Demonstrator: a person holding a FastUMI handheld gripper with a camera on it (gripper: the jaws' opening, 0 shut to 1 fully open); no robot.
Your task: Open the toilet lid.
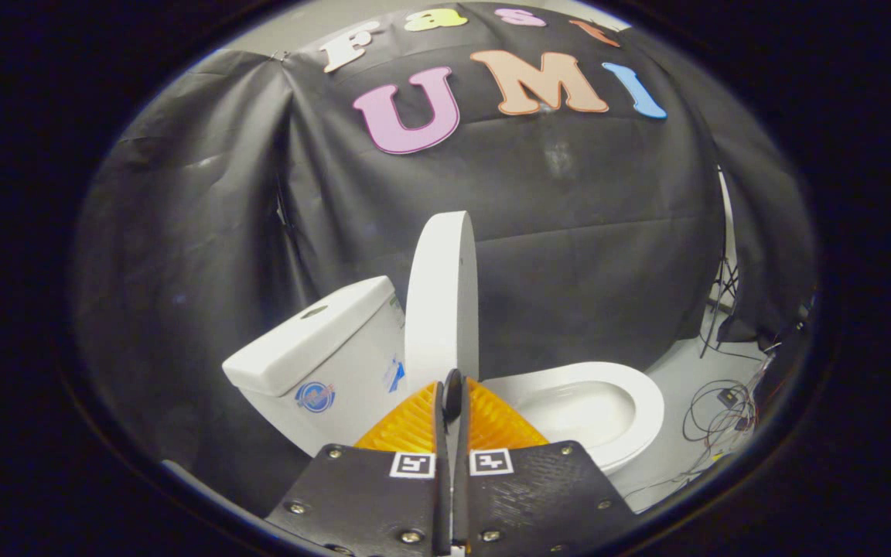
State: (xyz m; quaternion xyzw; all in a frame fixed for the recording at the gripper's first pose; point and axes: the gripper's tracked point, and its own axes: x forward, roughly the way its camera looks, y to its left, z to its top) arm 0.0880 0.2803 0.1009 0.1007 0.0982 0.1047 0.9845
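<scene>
Both tongs (452,396) together; lid (442,298) upright

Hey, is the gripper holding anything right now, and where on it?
Yes: the gripper is shut on the raised white plastic toilet lid, pinching its lower front edge between the fingers.

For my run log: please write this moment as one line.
toilet lid: raised upright, near tank | seat: down, bowl exposed | gripper: fingers together at lid's lower edge, grip unclear
</scene>
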